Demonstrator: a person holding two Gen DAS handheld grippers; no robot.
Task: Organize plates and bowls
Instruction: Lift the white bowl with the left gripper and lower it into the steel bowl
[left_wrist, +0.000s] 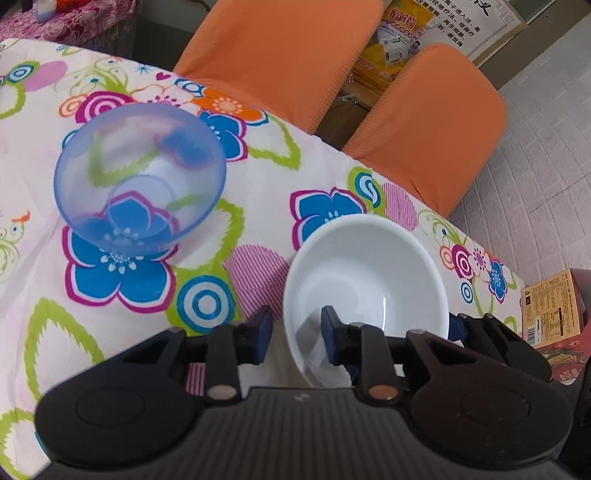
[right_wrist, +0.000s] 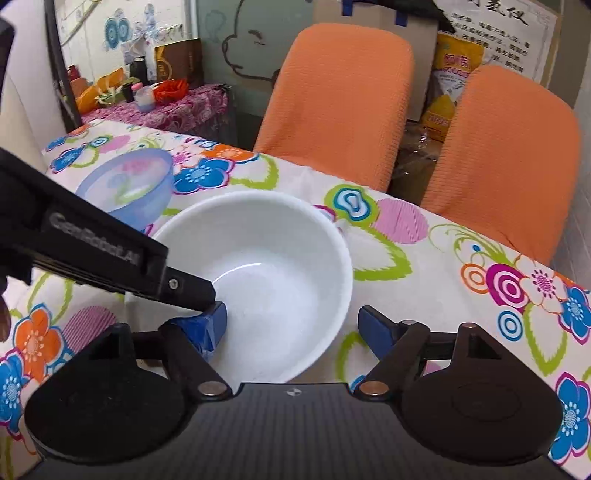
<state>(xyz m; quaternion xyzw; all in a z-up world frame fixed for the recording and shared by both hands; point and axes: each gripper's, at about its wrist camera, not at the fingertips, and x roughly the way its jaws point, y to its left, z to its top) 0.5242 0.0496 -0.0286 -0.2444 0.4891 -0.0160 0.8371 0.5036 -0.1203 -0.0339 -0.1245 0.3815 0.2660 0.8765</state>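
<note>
A white bowl (left_wrist: 369, 273) stands on the flowered tablecloth near the right edge. My left gripper (left_wrist: 297, 332) is shut on its near-left rim, with one finger inside the bowl and one outside. In the right wrist view the left tool reaches in from the left, and its inner finger (right_wrist: 220, 316) is inside the white bowl (right_wrist: 266, 258). My right gripper (right_wrist: 286, 330) is open, with the near side of that bowl between its wide-spread fingers. A translucent blue bowl (left_wrist: 140, 177) (right_wrist: 129, 184) sits upright to the far left, clear of both grippers.
Two orange chairs (right_wrist: 332, 103) (right_wrist: 506, 158) stand against the table's far edge (right_wrist: 406, 206). A printed box (left_wrist: 550, 310) lies beyond the table's right edge. A cluttered side table (right_wrist: 155, 103) stands behind the far left corner.
</note>
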